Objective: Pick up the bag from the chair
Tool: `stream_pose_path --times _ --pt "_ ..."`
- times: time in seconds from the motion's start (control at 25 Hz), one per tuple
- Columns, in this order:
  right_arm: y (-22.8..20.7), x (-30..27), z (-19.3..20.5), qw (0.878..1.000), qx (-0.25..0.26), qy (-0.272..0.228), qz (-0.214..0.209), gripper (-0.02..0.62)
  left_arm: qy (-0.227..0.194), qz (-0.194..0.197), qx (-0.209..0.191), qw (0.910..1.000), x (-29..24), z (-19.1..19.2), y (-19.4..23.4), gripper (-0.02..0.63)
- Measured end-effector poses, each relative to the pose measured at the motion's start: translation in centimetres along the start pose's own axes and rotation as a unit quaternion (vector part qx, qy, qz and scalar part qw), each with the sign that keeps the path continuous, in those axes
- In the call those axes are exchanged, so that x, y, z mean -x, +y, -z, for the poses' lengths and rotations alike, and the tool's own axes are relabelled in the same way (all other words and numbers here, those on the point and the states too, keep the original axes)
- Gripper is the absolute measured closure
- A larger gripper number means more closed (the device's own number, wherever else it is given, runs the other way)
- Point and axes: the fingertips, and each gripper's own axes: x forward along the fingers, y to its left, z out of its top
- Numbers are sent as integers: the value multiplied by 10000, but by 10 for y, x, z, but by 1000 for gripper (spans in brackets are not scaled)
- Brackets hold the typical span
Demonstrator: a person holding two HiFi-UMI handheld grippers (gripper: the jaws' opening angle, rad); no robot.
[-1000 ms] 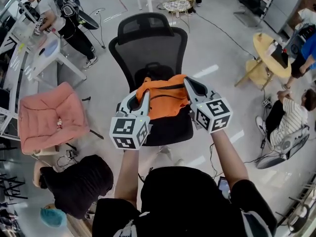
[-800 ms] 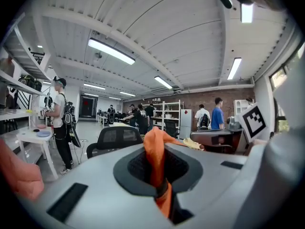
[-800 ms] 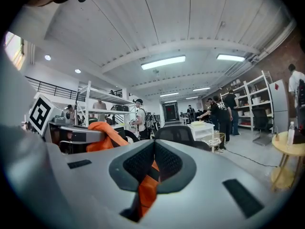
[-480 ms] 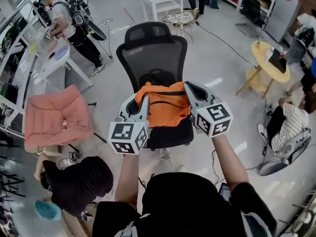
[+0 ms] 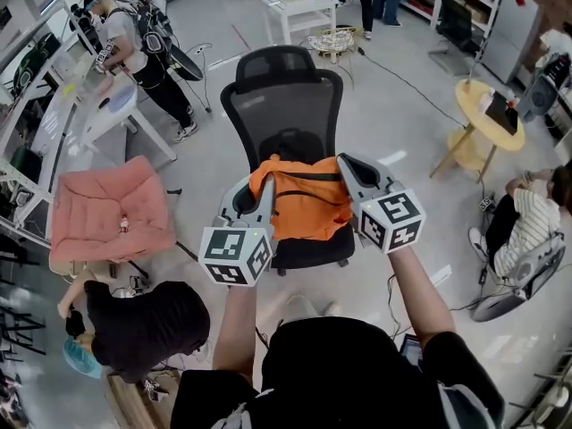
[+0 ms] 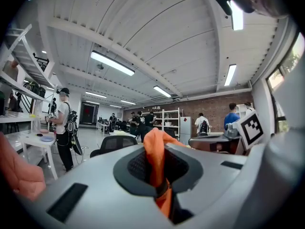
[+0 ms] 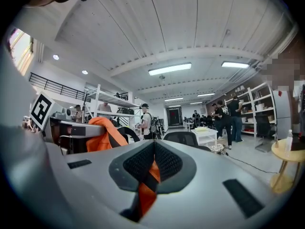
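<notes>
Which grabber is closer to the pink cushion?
Left. The left gripper, shut on the bag's left edge, is on the side toward the pink cushion. The right gripper holds the bag's other edge, farther from the cushion.

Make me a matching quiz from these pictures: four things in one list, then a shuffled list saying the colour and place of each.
Things:
1. bag
2. office chair
3. cushion
4. round table

Descriptions:
A. yellow, near the head view's right edge
B. orange, clamped by the left claw and right claw
C. pink, at the head view's left
D. black, mesh back upright beyond the bag

Pairs: 1-B, 2-D, 3-C, 4-A
</notes>
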Motion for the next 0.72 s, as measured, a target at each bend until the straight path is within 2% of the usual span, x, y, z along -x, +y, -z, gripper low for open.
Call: stream_pose_path --times 0.72 --pt "74 20 -11 9999 -3 -106 130 594 -91 115 -73 9999 75 -13 16 581"
